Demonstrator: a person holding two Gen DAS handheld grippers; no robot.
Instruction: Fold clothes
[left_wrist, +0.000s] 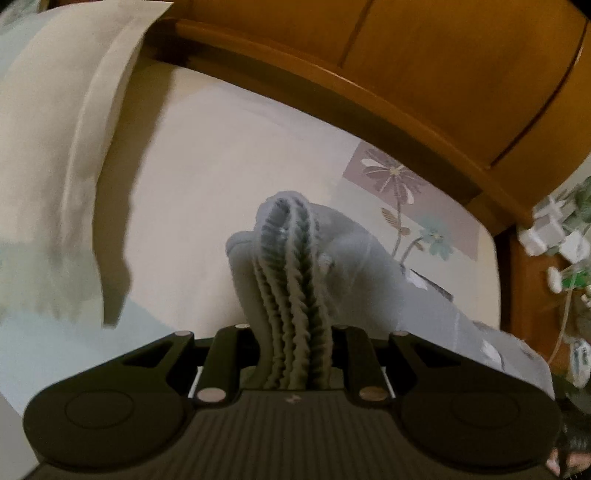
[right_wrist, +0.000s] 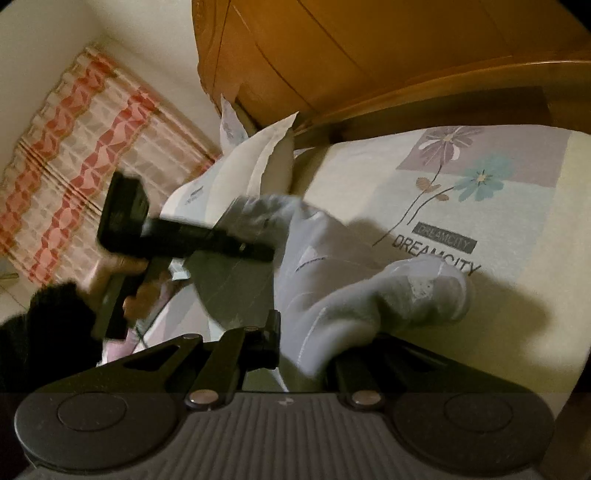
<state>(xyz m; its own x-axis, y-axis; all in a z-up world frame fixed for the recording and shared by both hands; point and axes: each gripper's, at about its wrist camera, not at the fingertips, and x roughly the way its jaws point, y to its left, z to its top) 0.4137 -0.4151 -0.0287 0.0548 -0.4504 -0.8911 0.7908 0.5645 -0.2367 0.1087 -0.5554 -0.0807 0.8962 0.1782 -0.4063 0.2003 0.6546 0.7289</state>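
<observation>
Grey knitted garment (left_wrist: 295, 280) is held above the bed (left_wrist: 207, 177), near its headboard edge; its ribbed hem is clamped in the left gripper (left_wrist: 293, 354), another part in the right gripper (right_wrist: 306, 354), jaws nearly shut; it is probably held so to be stretched flat for folding.

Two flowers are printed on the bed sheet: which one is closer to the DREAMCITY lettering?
The teal flower, lower on the sheet, just above the DREAMCITY lettering. The purple flower sits higher, toward the wooden headboard.
</observation>
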